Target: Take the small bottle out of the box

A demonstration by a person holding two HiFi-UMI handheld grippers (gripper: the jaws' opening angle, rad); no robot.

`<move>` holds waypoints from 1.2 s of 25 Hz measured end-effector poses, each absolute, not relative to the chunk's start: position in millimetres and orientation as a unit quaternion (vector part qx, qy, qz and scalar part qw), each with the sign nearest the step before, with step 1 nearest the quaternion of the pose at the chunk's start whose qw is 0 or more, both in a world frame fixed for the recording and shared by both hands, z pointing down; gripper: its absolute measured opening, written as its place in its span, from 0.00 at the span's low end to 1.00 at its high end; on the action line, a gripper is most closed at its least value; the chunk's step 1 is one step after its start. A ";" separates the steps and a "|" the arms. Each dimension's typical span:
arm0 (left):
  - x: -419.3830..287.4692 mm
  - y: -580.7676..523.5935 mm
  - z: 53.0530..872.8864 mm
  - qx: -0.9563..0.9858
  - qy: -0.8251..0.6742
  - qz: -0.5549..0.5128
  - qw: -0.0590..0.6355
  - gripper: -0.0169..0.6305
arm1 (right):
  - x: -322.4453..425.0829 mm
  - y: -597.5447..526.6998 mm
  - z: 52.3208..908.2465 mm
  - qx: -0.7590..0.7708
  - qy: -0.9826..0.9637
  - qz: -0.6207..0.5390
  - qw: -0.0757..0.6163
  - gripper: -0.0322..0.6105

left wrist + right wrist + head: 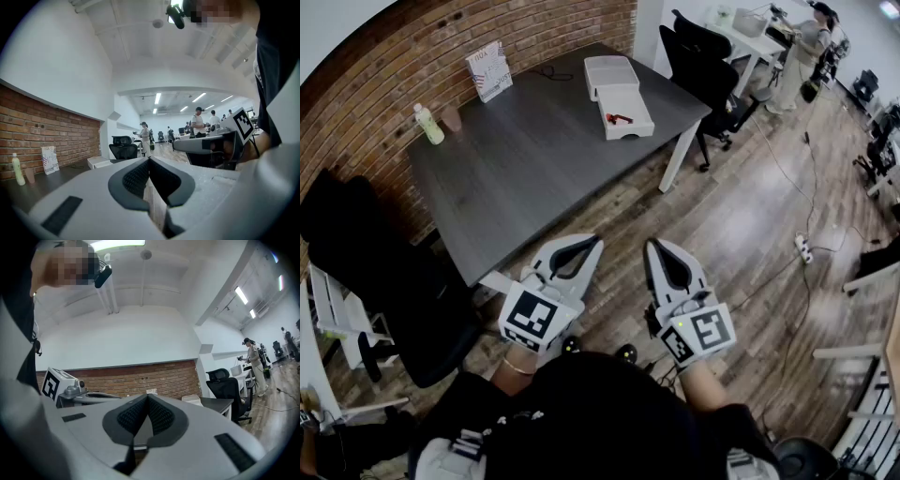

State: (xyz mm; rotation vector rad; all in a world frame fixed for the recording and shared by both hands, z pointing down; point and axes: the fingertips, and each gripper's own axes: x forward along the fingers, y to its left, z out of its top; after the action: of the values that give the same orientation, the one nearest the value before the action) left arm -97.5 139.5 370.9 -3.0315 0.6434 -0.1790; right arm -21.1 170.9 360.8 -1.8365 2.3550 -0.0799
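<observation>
A white box (625,112) stands open at the far side of the dark table (534,169), its lid (610,72) lying behind it. Something small, red and dark (619,118) lies inside; I cannot tell its shape. Both grippers are held level in front of the person, short of the table's near edge. My left gripper (592,243) has its jaws together with nothing between them, and so does my right gripper (654,246). The left gripper view has the box (98,162) low and far off, beyond the shut tips (149,159). The right gripper view shows its own tips (147,397) closed.
A pale green bottle (428,124) and a small cup (452,118) stand at the table's far left corner, with a standing booklet (489,70) beside them. Black office chairs (708,66) flank the table, one (384,272) at its near left. A person (802,52) stands far back.
</observation>
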 end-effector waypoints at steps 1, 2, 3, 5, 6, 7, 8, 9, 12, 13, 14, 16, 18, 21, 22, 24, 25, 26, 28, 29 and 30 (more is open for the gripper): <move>-98.3 141.4 371.1 -0.976 0.207 -0.057 0.018 0.02 | -21.8 172.6 361.1 -0.613 0.786 -0.026 0.077 0.05; -99.0 143.0 371.0 -0.976 0.207 -0.057 0.018 0.02 | -22.4 174.1 361.2 -0.613 0.786 -0.025 0.078 0.05; -99.7 144.0 370.7 -0.976 0.208 -0.056 0.018 0.02 | -22.8 175.1 361.0 -0.613 0.786 -0.025 0.078 0.05; -100.7 144.5 369.5 -0.976 0.208 -0.056 0.018 0.02 | -23.0 175.9 359.8 -0.614 0.785 -0.025 0.080 0.05; -101.1 144.5 368.9 -0.976 0.208 -0.056 0.019 0.02 | -22.9 176.0 359.3 -0.615 0.784 -0.025 0.081 0.05; -101.5 144.6 368.5 -0.976 0.209 -0.056 0.019 0.02 | -22.6 176.1 359.1 -0.616 0.783 -0.026 0.081 0.05; -102.0 145.0 368.3 -0.976 0.209 -0.056 0.020 0.02 | -22.1 176.4 359.3 -0.617 0.782 -0.027 0.083 0.05; -102.4 145.3 368.3 -0.976 0.209 -0.057 0.020 0.02 | -21.5 176.6 359.6 -0.618 0.782 -0.028 0.084 0.05; -103.3 145.9 369.5 -0.976 0.211 -0.057 0.020 0.02 | -19.2 177.3 360.9 -0.621 0.778 -0.032 0.091 0.05; -103.2 146.5 370.1 -0.975 0.212 -0.058 0.019 0.02 | -17.9 177.8 361.2 -0.623 0.776 -0.032 0.092 0.05; -102.7 147.2 370.6 -0.975 0.213 -0.058 0.018 0.02 | -16.4 178.2 361.7 -0.625 0.774 -0.032 0.092 0.05; -101.1 147.9 371.2 -0.975 0.214 -0.058 0.016 0.02 | -12.5 178.4 362.5 -0.631 0.770 -0.032 0.088 0.05; -98.2 147.9 371.2 -0.975 0.215 -0.057 0.014 0.02 | -7.3 178.9 363.4 -0.636 0.766 -0.032 0.084 0.05; -91.0 148.0 369.9 -0.975 0.215 -0.055 0.020 0.02 | 1.3 180.5 365.7 -0.639 0.764 -0.036 0.081 0.08; -88.4 148.3 370.5 -0.975 0.215 -0.056 0.018 0.02 | 4.1 180.9 366.8 -0.638 0.765 -0.038 0.081 0.12; -82.8 149.0 372.4 -0.975 0.217 -0.058 0.010 0.02 | 10.1 182.1 368.5 -0.638 0.765 -0.040 0.080 0.12; -79.4 149.5 373.0 -0.974 0.217 -0.058 0.007 0.02 | 13.8 182.8 369.4 -0.638 0.765 -0.041 0.079 0.12; -75.6 150.2 373.8 -0.974 0.218 -0.057 0.006 0.02 | 18.2 183.6 370.6 -0.638 0.765 -0.042 0.078 0.12; -66.9 151.6 374.5 -0.974 0.219 -0.056 0.007 0.02 | 28.6 185.0 373.2 -0.640 0.764 -0.044 0.075 0.15; -62.2 152.2 374.0 -0.974 0.220 -0.055 0.010 0.02 | 34.0 185.6 374.2 -0.640 0.764 -0.045 0.073 0.17; -57.3 152.8 373.5 -0.974 0.221 -0.054 0.012 0.02 | 39.3 186.0 374.8 -0.640 0.764 -0.045 0.072 0.19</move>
State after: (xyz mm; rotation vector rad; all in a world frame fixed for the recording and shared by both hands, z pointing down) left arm -57.3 152.8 373.5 -3.0370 0.6880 -0.1690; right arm 39.3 186.0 374.8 -1.9219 2.2961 -0.1344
